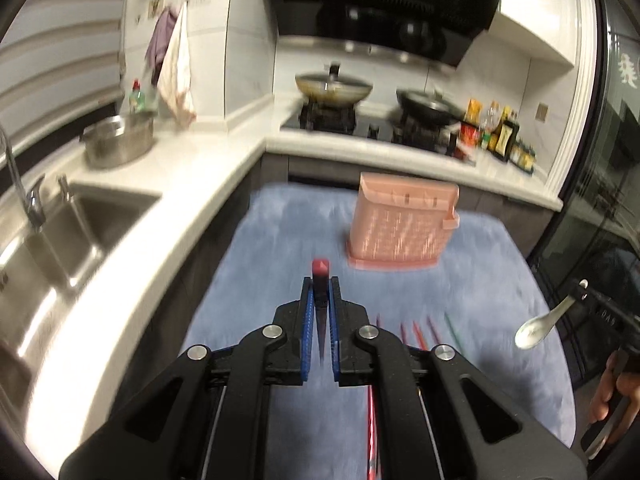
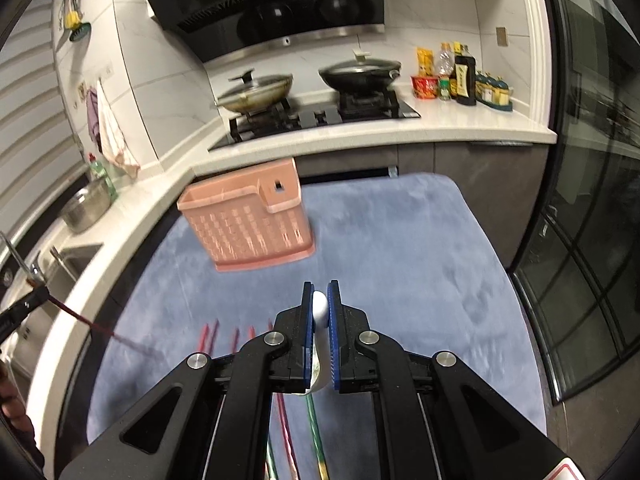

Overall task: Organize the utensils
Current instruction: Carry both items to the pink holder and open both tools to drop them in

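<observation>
Closest up, the left gripper (image 1: 321, 288) is clamped on a dark chopstick (image 1: 321, 280) with a red end, sticking up between the blue pads. The right gripper (image 2: 321, 300) is pinched shut on the handle of a white spoon (image 2: 319, 308). You only see the spoon's bowl from the left wrist view, hanging in the air at the right edge of the blue mat (image 1: 500, 280). The right wrist view catches the chopstick side-on, held up over the mat's left edge. More coloured chopsticks (image 2: 208, 336) lie on the near part of the mat, under both grippers. Further back, the pink utensil basket (image 2: 248, 224) stands near the mat's far-left corner. Behind that, two lidded woks (image 2: 360, 70) sit on the stove; the sink (image 1: 60, 240) shows clearly only in the left view.
</observation>
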Demonstrator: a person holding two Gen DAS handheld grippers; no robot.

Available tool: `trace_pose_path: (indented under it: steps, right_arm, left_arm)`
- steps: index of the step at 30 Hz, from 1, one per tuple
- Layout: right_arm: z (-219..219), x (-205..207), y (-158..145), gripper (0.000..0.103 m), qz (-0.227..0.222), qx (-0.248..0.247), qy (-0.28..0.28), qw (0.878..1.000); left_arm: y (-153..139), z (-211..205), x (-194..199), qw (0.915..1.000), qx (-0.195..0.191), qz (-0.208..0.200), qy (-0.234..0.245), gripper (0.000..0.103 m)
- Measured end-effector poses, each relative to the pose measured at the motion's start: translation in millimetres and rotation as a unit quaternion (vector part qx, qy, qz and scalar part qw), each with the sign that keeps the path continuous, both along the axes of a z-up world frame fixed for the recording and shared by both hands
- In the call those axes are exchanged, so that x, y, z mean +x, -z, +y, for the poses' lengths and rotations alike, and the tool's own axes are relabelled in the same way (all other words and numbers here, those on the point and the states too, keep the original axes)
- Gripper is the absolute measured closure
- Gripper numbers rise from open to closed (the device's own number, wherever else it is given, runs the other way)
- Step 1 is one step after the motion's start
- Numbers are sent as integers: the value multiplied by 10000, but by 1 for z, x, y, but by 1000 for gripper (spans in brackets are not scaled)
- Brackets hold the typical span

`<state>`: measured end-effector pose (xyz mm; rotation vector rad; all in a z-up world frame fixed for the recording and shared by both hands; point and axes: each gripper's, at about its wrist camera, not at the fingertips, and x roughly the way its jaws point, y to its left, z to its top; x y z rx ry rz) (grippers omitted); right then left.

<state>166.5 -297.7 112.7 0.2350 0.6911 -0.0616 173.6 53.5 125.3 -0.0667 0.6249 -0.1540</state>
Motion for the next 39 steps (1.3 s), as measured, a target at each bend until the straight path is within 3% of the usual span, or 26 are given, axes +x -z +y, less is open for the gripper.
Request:
trace_pose_path:
  steps: [13, 18, 22, 28, 39]
  right_arm:
    - [-1, 134, -52, 97, -620, 191, -225, 9976]
    - [5, 178, -56, 97, -703, 210, -264, 9970]
    - [12, 206, -43, 97, -600, 201, -326, 9975]
    - [19, 239, -4, 97, -225, 152, -403, 9988]
    - [21, 256, 29, 96, 105, 178, -419, 9989]
  left_arm:
    - [-107, -29, 96, 9928, -435, -1099, 201, 96]
    - [-128, -46, 130, 9877, -608, -1421, 249, 96]
    - [-120, -60, 154, 9883, -535, -1413, 226, 96]
    - [-84, -69, 186, 9934, -481, -1012, 234, 96]
    - [-40, -63, 214, 9974, -471, -541, 63, 96]
